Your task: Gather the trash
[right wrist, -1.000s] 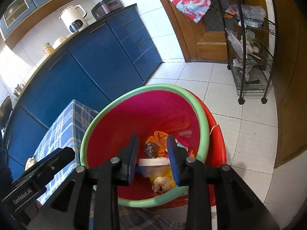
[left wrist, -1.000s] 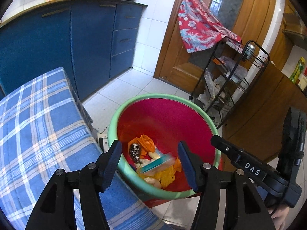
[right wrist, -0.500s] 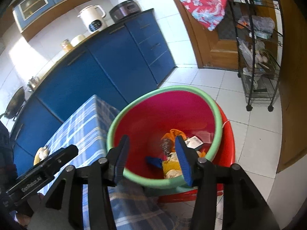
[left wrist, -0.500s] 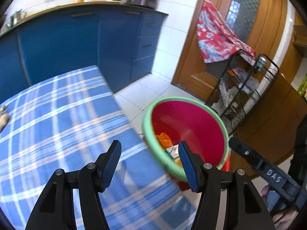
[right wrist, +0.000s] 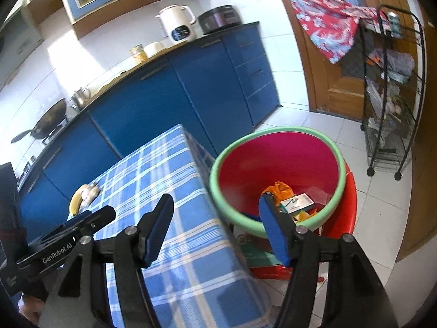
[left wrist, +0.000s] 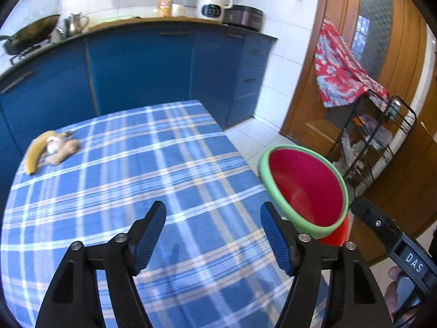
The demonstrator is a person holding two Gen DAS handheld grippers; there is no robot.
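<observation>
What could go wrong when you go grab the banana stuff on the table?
The banana lies by the tablecloth's far left edge, so a clumsy nudge might push it to the floor. The ginger-like lump and pale scrap touch it, so one pinch may miss some. The bin stands beyond the table's other side, a long carry.

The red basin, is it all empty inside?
No, the red basin holds trash at its bottom, including an orange wrapper and a small green and white box.

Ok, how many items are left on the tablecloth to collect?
2: a banana and a pale crumpled scrap touching it, at the table's far left corner. The blur could hide smaller bits.
</observation>
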